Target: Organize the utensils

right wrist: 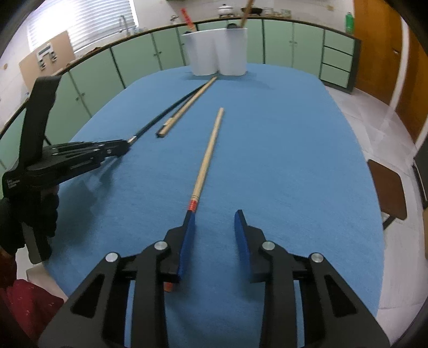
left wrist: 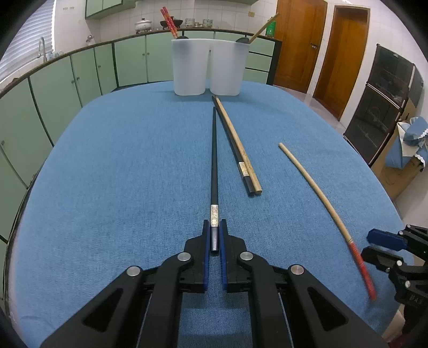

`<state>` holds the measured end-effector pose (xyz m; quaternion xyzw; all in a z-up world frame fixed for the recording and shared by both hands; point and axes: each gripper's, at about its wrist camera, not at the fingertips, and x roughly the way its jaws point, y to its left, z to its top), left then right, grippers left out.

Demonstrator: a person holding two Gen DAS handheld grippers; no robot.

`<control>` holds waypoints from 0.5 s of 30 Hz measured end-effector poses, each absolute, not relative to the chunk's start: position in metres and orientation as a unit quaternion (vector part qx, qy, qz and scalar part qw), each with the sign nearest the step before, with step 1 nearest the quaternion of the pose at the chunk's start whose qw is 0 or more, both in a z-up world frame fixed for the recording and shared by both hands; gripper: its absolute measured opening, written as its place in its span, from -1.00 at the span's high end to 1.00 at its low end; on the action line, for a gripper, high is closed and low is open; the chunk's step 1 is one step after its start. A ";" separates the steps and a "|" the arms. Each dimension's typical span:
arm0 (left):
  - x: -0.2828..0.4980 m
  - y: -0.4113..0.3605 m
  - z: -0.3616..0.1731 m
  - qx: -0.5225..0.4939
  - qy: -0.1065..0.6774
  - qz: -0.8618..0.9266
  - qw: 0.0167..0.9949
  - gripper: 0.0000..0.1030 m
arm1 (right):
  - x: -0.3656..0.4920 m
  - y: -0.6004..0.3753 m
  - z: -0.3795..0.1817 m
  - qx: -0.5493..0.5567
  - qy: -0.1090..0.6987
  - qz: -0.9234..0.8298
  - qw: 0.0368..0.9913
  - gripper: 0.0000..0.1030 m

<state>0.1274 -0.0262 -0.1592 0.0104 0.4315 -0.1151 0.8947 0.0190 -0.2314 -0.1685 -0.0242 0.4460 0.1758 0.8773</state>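
Observation:
My left gripper [left wrist: 214, 227] is shut on the butt end of a black chopstick [left wrist: 214, 160] that points toward the white double holder [left wrist: 210, 68]. It also shows in the right wrist view [right wrist: 125, 146] with the black chopstick [right wrist: 165, 111]. My right gripper [right wrist: 214, 216] is open; a wooden chopstick with a red end [right wrist: 207, 158] lies on the blue table beside and under its left finger [right wrist: 188, 227], not between the jaws. That chopstick shows in the left wrist view [left wrist: 318, 187]. A black and a wooden chopstick [left wrist: 236, 144] lie side by side.
The holder [right wrist: 218, 52] stands at the far edge of the blue tablecloth [left wrist: 120, 174] and holds red chopsticks [left wrist: 168, 21] and a wooden one [left wrist: 263, 28]. Green cabinets run behind. A brown stool [right wrist: 388, 184] stands right of the table.

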 end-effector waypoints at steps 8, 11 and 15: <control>0.129 -0.027 -0.160 0.006 0.432 -0.116 0.894 0.87 | 0.023 -0.229 -0.160 0.001 0.447 0.197 0.873 0.46; 0.129 -0.025 -0.159 0.002 0.432 -0.118 0.894 0.87 | 0.027 -0.218 -0.166 -0.013 0.457 0.208 0.865 0.67; 0.129 -0.022 -0.160 -0.008 0.432 -0.122 0.893 0.87 | 0.030 -0.206 -0.172 -0.031 0.460 0.207 0.863 0.82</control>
